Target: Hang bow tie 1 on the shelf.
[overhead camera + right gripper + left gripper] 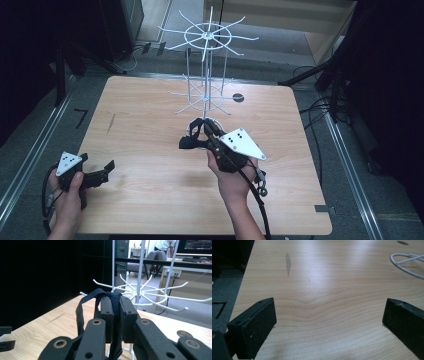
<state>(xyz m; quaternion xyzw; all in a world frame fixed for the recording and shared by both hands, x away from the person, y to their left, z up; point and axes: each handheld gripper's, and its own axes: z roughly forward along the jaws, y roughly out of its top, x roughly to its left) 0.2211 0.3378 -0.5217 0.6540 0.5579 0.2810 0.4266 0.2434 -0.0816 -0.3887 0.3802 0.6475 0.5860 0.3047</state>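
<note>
Right gripper (192, 136): clenched on a dark fabric strap (113, 300), pinched flat between the pads, one loop (81, 312) hanging free off the side. Held above the table (150, 200) at mid-width, just in front of the base of the white wire hook stand (205, 95).

Strap: lifted clear of the tabletop, near the lower tier of hooks (150, 296), not yet over any prong.

Left gripper (97, 175): released, jaws wide apart, nothing between them; low over bare wood at the near left corner, well apart from strap and stand.

Stand: two tiers of radiating hooks, both bare as far as visible.

Progress, judged: pickup done; hanging probably the intent, still to do. Remaining: raising the loop, threading it over a prong, releasing.
</note>
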